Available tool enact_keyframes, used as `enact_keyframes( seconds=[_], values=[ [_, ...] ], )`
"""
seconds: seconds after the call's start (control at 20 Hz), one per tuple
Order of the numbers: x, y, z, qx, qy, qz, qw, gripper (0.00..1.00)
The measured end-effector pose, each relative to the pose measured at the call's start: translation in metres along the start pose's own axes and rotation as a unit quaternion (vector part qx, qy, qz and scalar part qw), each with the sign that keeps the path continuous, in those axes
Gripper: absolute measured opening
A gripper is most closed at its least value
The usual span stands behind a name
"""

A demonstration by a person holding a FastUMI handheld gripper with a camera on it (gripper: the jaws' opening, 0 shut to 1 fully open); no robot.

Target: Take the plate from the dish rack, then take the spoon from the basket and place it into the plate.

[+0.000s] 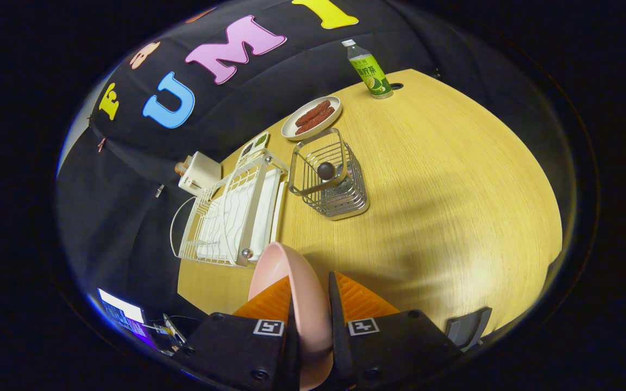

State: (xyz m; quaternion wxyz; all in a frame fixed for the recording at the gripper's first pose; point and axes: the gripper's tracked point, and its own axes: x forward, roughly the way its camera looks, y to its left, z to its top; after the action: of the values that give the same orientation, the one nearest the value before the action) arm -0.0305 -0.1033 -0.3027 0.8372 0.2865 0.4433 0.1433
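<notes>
A pink plate (298, 288) stands on edge between my two fingers, and my gripper (313, 296) is shut on its rim, holding it above the wooden table (454, 190). Beyond the fingers stands the white wire dish rack (231, 217), with no plate in it. Right beside the rack is a wire basket (332, 176) with the dark bowl of a spoon (326, 170) showing inside. The rest of the spoon is hidden behind the basket wires.
A beige plate with brown sausages (313, 117) lies beyond the basket. A green bottle (370, 70) stands at the far table edge. A white box (199, 172) and a small tray (253, 145) sit behind the rack. A lit screen (121, 315) shows below the table edge.
</notes>
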Motion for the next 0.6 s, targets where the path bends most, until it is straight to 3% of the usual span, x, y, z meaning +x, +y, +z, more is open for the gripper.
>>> enact_keyframes(
  seconds=[0.35, 0.5, 0.55, 0.6],
  values=[
    [0.017, -0.023, -0.001, -0.037, 0.008, 0.005, 0.999, 0.33],
    [0.012, -0.03, 0.014, -0.034, -0.02, -0.001, 0.999, 0.52],
    [0.009, -0.031, 0.018, -0.042, -0.029, -0.001, 0.999, 0.66],
    [0.006, -0.034, 0.021, -0.056, -0.036, -0.003, 0.998, 0.73]
  ],
)
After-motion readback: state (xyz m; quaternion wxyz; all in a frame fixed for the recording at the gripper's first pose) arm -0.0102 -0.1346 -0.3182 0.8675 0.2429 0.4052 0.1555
